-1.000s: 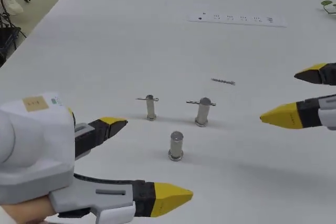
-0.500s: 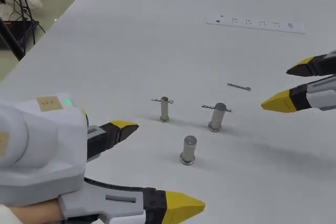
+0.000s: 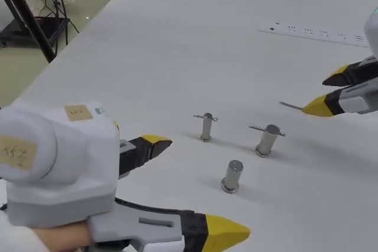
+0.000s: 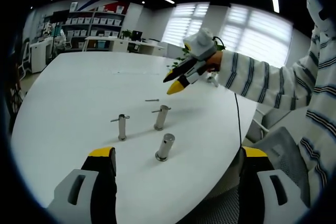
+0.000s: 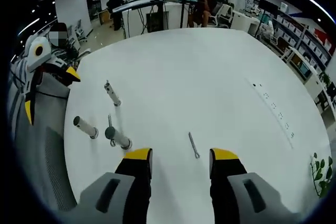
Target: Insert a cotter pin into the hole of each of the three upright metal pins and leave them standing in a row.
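Your right hand-held gripper has closed in over the last second on the loose cotter pin. Its lower yellow tip is now just beside the pin's near end, where earlier it hung well off to the side. The 3 upright pins have kept their places relative to each other; the shift of the whole picture comes from your head moving. That puts you at the pick-up for the last insertion. The far metal pin and the right metal pin each carry a cotter pin through the top, while the front metal pin stands bare, forward of the other 2 and not yet in a row. In the right gripper view the jaws are partly open and empty, with the loose cotter pin flat on the bench ahead, in line with the gap. Your left hand-held gripper is spread wide, holds nothing and hovers near the front metal pin.
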{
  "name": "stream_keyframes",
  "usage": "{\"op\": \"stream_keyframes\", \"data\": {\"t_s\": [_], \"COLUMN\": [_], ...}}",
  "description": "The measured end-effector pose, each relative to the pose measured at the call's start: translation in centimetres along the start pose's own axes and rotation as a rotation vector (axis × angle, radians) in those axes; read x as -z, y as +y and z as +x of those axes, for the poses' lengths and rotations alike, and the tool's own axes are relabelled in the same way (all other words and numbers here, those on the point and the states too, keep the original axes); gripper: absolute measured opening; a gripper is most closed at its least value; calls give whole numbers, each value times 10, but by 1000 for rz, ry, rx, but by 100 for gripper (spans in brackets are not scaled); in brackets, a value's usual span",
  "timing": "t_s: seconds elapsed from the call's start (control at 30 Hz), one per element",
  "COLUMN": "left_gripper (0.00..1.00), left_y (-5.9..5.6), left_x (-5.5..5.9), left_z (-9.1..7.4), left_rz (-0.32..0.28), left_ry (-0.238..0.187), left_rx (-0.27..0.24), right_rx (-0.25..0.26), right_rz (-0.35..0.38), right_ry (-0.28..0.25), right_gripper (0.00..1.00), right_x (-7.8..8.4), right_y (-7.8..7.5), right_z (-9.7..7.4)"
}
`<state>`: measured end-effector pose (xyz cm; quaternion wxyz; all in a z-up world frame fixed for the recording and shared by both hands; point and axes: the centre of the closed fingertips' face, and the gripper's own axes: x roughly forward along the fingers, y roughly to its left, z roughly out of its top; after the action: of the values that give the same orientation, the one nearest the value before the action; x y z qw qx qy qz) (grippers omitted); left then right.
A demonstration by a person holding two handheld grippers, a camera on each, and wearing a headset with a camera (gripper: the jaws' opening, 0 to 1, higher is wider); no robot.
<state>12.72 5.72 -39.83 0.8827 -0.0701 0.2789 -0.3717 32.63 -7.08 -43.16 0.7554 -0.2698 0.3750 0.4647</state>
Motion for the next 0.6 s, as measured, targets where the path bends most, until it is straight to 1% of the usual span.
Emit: {"op": "stream_keyframes", "data": {"t_s": [0.13, 0.23, 0.37, 0.43, 0.5, 0.53, 0.6], "left_gripper": [96, 95, 95, 95, 94, 94, 94], "left_y": [1, 1, -1, -1, 0, 1, 1], "left_x": [1, -1, -2, -1, 0, 0, 0], "left_z": [0, 0, 1, 2, 2, 3, 3], "left_rz": [-4, -16, -27, -28, -31, -32, -34], "left_ry": [1, -13, -22, -19, -15, -13, -12], "left_rx": [-8, -15, -15, -16, -20, -21, -22], "right_rx": [-4, -1, -5, -7, -19, -31, -41], "right_rz": [5, 12, 11, 13, 12, 14, 10], "right_ry": [15, 25, 32, 42, 52, 54, 62], "right_gripper": [35, 34, 29, 28, 27, 26, 24], "right_x": [1, 3, 5, 8, 11, 13, 16], "right_y": [-4, -11, -14, -13, -17, -17, -17], "right_z": [11, 19, 25, 28, 34, 37, 40]}}
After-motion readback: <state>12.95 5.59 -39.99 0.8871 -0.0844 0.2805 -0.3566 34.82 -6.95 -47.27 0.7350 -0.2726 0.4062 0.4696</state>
